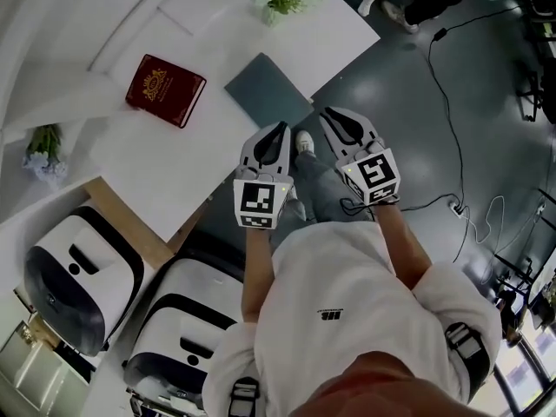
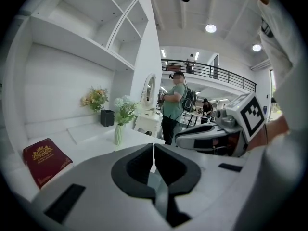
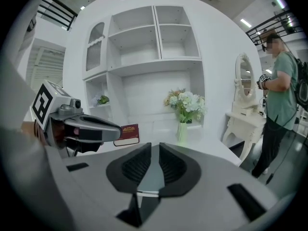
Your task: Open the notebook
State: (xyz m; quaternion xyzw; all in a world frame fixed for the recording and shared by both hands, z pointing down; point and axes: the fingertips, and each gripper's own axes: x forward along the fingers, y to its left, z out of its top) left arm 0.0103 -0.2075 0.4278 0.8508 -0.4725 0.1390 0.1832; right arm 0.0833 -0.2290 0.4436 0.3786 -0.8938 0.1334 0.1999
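White surface (image 1: 174, 163) under shelving, closed maroon hardcover notebook (image 1: 165, 89) lying at 10 o'clock, well apart from both grippers; left gripper (image 1: 281, 129) fingers pinched together, right gripper (image 1: 333, 114) fingers slightly parted, both empty; best to reach its free edge, spread wider, then lift the cover.

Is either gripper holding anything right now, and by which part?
Nothing is held: the left gripper and right gripper are both empty, and the red notebook lies closed on the table.
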